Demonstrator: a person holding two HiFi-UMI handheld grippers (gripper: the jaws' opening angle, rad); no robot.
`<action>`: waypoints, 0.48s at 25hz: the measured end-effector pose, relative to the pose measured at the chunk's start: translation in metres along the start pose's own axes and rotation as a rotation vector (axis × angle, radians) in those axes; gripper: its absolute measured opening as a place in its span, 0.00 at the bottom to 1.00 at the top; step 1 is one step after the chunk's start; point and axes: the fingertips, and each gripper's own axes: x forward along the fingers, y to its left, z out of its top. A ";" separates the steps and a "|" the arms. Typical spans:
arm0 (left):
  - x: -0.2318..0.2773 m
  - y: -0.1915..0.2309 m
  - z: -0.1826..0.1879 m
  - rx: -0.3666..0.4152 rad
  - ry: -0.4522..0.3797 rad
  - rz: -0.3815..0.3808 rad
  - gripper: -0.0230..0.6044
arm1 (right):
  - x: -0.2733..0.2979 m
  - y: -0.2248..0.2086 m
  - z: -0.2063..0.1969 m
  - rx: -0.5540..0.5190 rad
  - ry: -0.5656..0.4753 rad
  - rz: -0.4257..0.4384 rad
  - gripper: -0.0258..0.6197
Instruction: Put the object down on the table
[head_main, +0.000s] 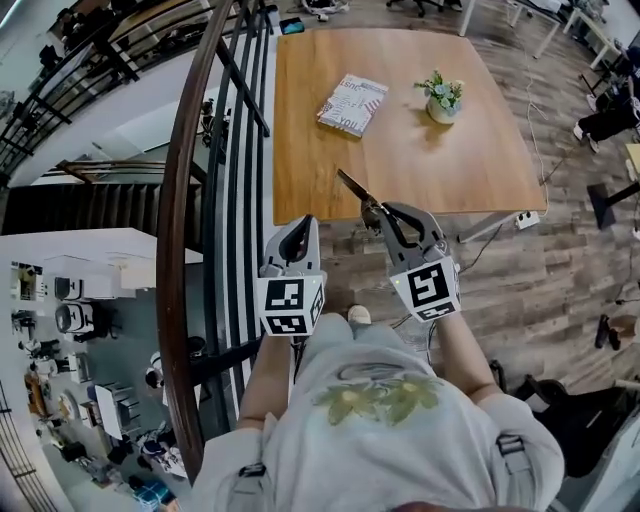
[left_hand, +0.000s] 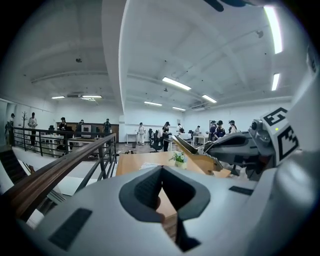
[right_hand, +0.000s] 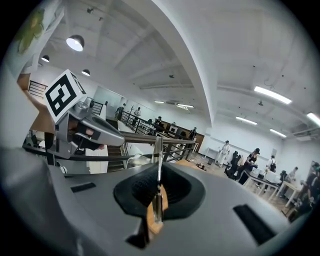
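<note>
- On the worktop (head_main: 400, 150) lies one book (head_main: 352, 104); its cover carries print and a pattern, too small to read.
- Beside it, well apart to the right, stands one small potted plant (head_main: 441, 97).
- Each marker cube (head_main: 428, 287) shows only black-and-white squares, no words.
- Two grippers are in view. The right gripper (head_main: 372, 207) is clenched on one thin flat object (head_main: 352, 186), which sticks out forward and to the left. The object is in the air over the worktop's near edge and does not rest on the worktop.
- The left gripper (head_main: 297, 230) has its jaws pressed together with nothing between them.
- Only the head view shows the book plainly, the curved railing (head_main: 185, 200) at the left and the floor below it.
- Only the gripper views show the hall beyond: ceiling lights and several people (left_hand: 165, 135) standing far off, too small to count.
- The right gripper view shows the object edge-on, a narrow strip pinched upright between the pads.
</note>
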 end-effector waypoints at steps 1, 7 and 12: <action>0.005 0.003 -0.004 0.003 0.011 -0.002 0.06 | 0.005 -0.002 -0.002 0.008 -0.001 0.000 0.05; 0.041 0.036 -0.008 -0.019 0.039 0.009 0.06 | 0.046 -0.020 -0.004 0.014 0.011 0.003 0.05; 0.075 0.073 -0.003 -0.032 0.036 0.008 0.06 | 0.093 -0.036 0.001 -0.003 0.007 -0.014 0.05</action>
